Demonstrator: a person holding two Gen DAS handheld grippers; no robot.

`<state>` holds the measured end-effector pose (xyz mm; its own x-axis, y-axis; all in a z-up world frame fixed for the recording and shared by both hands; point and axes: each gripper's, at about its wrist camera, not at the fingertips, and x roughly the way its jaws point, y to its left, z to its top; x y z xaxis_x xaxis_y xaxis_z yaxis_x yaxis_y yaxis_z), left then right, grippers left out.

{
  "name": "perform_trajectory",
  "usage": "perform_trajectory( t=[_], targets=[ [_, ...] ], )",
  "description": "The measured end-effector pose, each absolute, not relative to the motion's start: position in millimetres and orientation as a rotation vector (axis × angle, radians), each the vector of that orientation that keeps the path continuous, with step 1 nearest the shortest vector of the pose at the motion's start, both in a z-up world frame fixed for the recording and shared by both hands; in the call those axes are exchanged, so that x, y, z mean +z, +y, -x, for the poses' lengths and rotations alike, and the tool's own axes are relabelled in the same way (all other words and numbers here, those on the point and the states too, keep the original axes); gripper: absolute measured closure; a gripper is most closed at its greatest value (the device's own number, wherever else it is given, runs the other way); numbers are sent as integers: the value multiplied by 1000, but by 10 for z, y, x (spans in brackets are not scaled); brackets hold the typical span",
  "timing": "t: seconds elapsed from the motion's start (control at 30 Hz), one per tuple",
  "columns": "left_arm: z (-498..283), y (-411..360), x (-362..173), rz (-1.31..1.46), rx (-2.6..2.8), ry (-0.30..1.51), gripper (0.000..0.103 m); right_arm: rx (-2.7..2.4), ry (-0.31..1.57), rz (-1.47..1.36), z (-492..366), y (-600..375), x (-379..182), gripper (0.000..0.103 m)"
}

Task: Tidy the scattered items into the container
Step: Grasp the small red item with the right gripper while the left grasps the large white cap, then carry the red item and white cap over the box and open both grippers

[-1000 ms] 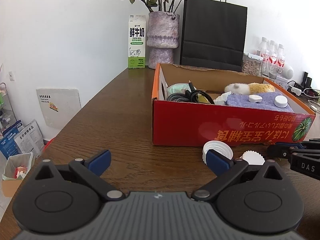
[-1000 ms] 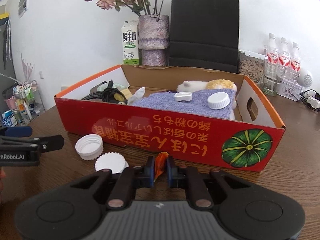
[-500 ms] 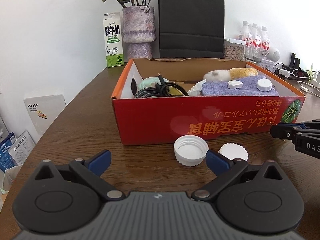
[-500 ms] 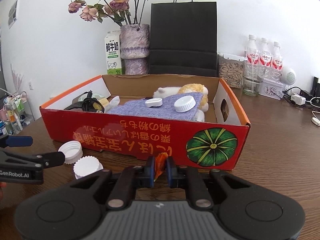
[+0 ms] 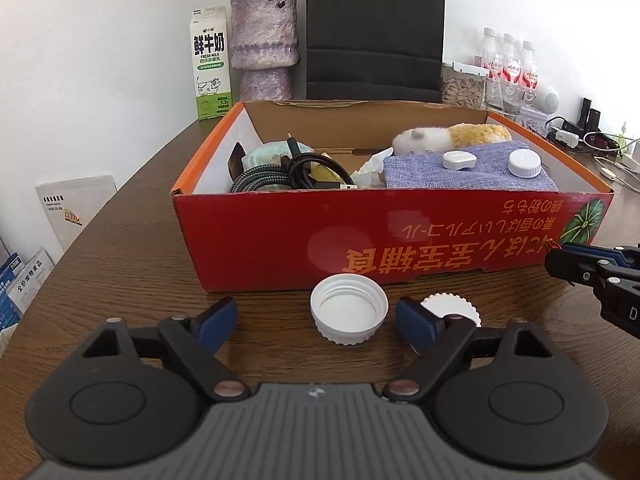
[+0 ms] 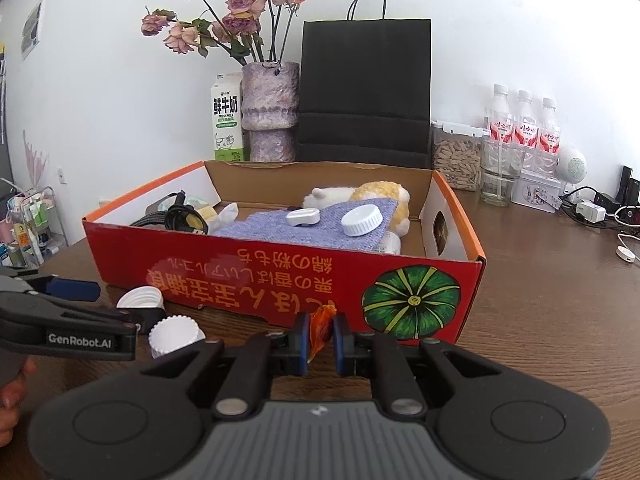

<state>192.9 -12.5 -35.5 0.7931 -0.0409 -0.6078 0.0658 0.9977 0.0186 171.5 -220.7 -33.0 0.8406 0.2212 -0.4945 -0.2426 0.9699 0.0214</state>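
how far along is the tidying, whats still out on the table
Mostly done: the red box already holds cables, a plush toy, a purple cloth and two white caps. In hand: the right gripper is shut on a small orange scrap. Left: two white lids on the table before the open left gripper.

— What sort of place is this?
— A lived-in home or small office room: behind the red cardboard box (image 6: pixel 280 280) on a wooden table (image 6: pixel 540 320) stand a vase of dried roses (image 6: pixel 270 112), a milk carton (image 6: pixel 227 122), and bottled drinks (image 6: pixel 524 128) to its right.
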Motion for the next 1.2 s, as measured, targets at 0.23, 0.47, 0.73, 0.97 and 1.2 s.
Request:
perform_trajectory(
  t=[0.23, 0.47, 0.73, 0.97, 1.2],
  targets=[
    [-1890, -133, -334, -16, -67, 634, 62, 247, 512, 46, -1706, -2199, -325, 92],
    [-1869, -103, -325, 11, -63, 626, 62, 247, 513, 46, -1706, -2201, -324, 92],
    [-1781, -33, -286, 50, -47, 573, 62, 249, 489, 42, -1673, -2215, -309, 92],
    [-1532, 51, -213, 66, -29, 489, 62, 246, 401, 41, -1520, -2242, -252, 92],
    [-1371, 117, 1, 76, -37, 398, 62, 244, 307, 53, -1395, -2227, -118, 92]
  ],
)
